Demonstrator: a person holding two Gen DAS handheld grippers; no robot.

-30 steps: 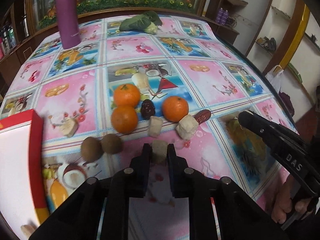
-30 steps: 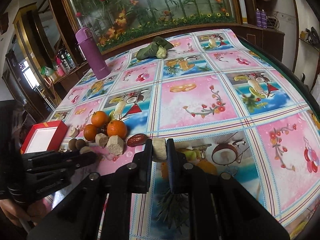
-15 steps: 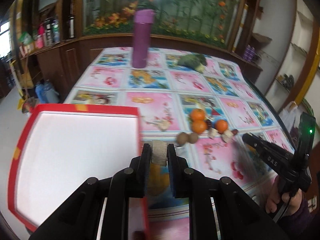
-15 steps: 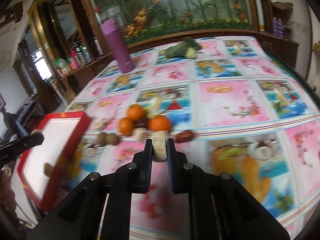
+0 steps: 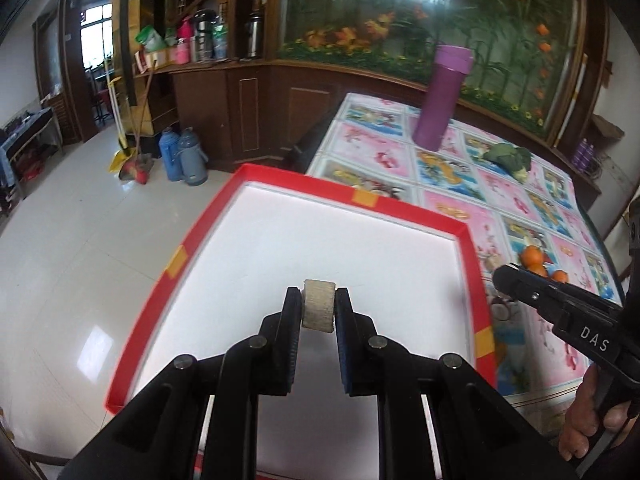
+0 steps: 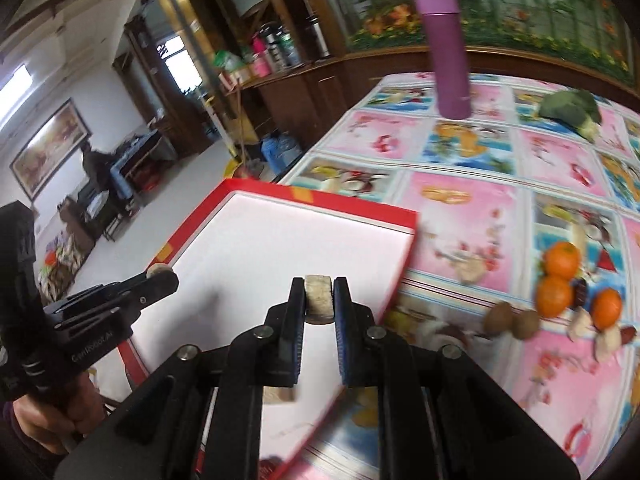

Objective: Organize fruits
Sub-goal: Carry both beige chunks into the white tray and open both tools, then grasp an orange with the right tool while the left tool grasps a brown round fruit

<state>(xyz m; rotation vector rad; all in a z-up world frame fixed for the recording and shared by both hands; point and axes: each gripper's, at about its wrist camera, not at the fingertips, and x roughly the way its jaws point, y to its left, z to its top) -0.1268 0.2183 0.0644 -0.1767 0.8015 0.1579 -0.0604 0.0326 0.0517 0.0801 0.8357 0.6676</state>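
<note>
Both claws have swung away from the fruit pile since a second ago and now hang over the red box. In the left wrist view the left claw (image 5: 318, 308) is narrowed on a pale beige fruit chunk (image 5: 318, 305), held above the white floor of the red-rimmed box (image 5: 404, 203). The right claw (image 6: 319, 300) pinches a second beige chunk (image 6: 319, 299) over the same box (image 6: 352, 204), nearer its right rim. Another pale piece (image 6: 280, 395) shows between the right claw's arms, mostly hidden; I cannot tell what it is.

The remaining fruit sits on the patterned counter (image 6: 460, 216), well right of the box: three oranges (image 6: 554, 295), two brown round fruits (image 6: 512, 318), and dark and pale pieces too blurred to name. In the left view that pile is largely covered by the right claw's body. A purple flask (image 5: 440, 98) stands upright farther back, with a green vegetable (image 5: 508, 158) near it. A hand (image 6: 52, 408) grips the left tool, cut off at the edge.
</note>
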